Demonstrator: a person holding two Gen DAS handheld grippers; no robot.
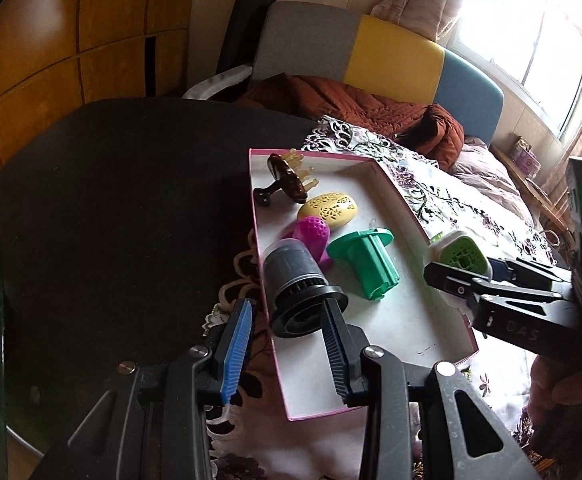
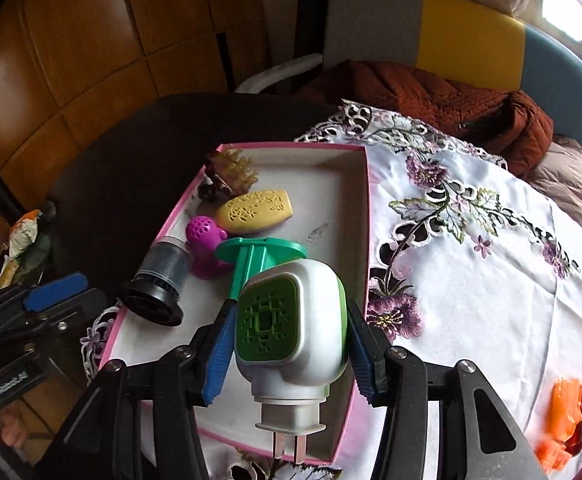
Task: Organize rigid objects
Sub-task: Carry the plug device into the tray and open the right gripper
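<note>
A pink-edged white box lies on the embroidered cloth. It holds a brown comb-like clip, a yellow oval case, a magenta piece, a green flanged part and a dark grey cylinder. My left gripper is open, its fingers either side of the cylinder's black base. My right gripper is shut on a white and green plug-in device above the box's near right part.
The white floral cloth covers the table's right side; the dark tabletop is left of the box. An orange object lies at the cloth's right edge. A rust jacket and a grey, yellow and blue chair stand behind.
</note>
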